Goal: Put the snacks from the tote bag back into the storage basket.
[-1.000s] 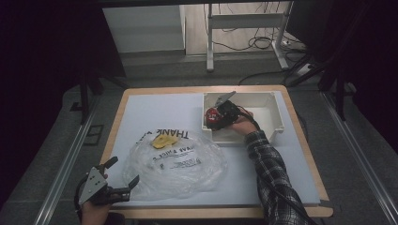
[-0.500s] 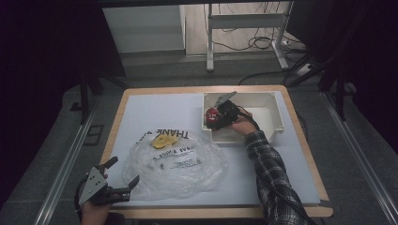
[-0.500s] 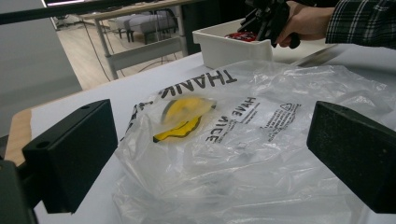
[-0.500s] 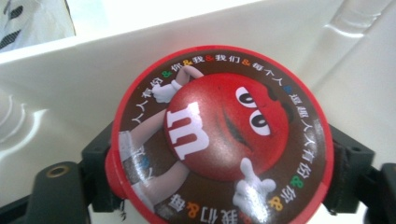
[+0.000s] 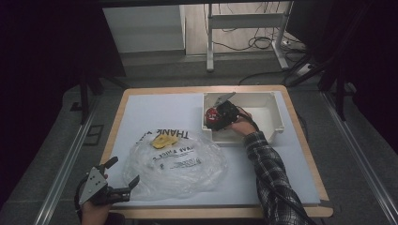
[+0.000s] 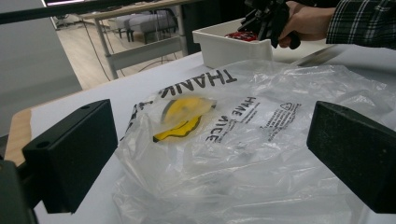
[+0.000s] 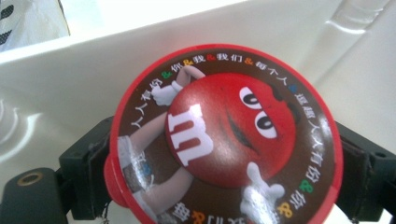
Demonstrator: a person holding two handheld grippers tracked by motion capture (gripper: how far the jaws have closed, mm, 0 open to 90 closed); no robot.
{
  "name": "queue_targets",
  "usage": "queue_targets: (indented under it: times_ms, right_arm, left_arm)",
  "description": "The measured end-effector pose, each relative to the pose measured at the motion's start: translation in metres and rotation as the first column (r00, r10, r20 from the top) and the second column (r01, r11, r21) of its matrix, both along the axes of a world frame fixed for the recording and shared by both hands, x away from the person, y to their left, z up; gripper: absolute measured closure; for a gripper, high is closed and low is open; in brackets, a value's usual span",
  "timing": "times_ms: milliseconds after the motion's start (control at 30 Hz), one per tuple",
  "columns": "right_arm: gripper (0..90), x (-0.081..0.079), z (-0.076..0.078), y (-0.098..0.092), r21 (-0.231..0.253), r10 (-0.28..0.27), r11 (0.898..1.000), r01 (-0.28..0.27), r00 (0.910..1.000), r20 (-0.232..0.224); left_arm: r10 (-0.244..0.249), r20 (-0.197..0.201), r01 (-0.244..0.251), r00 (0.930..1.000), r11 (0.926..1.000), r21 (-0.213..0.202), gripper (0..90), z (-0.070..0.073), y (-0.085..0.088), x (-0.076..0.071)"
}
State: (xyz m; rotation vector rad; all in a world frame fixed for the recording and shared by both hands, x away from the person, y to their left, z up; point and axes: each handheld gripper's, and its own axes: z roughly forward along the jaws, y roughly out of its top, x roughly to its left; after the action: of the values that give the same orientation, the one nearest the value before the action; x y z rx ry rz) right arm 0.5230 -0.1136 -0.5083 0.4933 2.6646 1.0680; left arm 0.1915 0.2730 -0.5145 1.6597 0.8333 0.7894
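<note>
The red candy container (image 7: 224, 140), with its cartoon-printed round lid, sits inside the white plastic bin (image 5: 274, 110), in the bin's left part close to the near-left wall. The right gripper (image 5: 220, 115) reaches into the bin with one jaw on each side of the container; its jaws have just been opening, and whether the pads still press on the container cannot be told from the right gripper view. Judged from this, the container is either being set down in the bin or released there (the withdrawal is what remains).

The bin walls stand close on two sides of the gripper, so the free way out is upward. Near the table's front-left edge, the left gripper (image 5: 112, 185) hovers with jaws spread wide and nothing between them, just beside the crumpled clear plastic bag (image 5: 176, 161). A yellow item (image 6: 184, 116) lies inside the bag. The white table surface (image 5: 141, 112) beyond the bag lies bare.
</note>
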Motion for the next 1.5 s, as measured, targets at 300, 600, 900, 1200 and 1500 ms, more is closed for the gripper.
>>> queue_targets:
  times_ms: [300, 600, 900, 1200, 1500]
  right_arm:
    - [7.1, -0.003, 0.004, 0.002, -0.002, -0.003, 1.000, 0.003, 1.0000, 0.006]
    - [6.4, -0.006, 0.008, 0.001, -0.005, 0.000, 1.000, 0.000, 0.9995, 0.031]
    - [6.4, -0.012, 0.014, 0.002, -0.002, -0.005, 1.000, 0.005, 0.9986, 0.052]
    - [6.4, -0.015, 0.019, -0.001, 0.007, -0.014, 1.000, 0.013, 0.9979, 0.063]
    - [5.9, -0.019, 0.027, -0.005, 0.040, -0.017, 0.999, 0.015, 0.9974, 0.070]
  left_arm:
    - [0.000, 0.000, 0.000, 1.0000, 1.0000, 0.001, 1.7, 0.000, 0.000, 0.000]
    - [0.002, 0.000, -0.002, 1.0000, 1.0000, 0.002, 1.7, 0.000, 0.000, 0.000]
    - [0.000, 0.000, 0.000, 1.0000, 1.0000, 0.005, 1.7, 0.000, 0.000, 0.000]
    - [0.000, 0.000, 0.000, 1.0000, 1.0000, 0.008, 1.7, 0.000, -0.001, 0.000]
    - [0.001, -0.001, -0.001, 1.0000, 1.0000, 0.009, 1.7, 0.000, -0.001, 0.000]
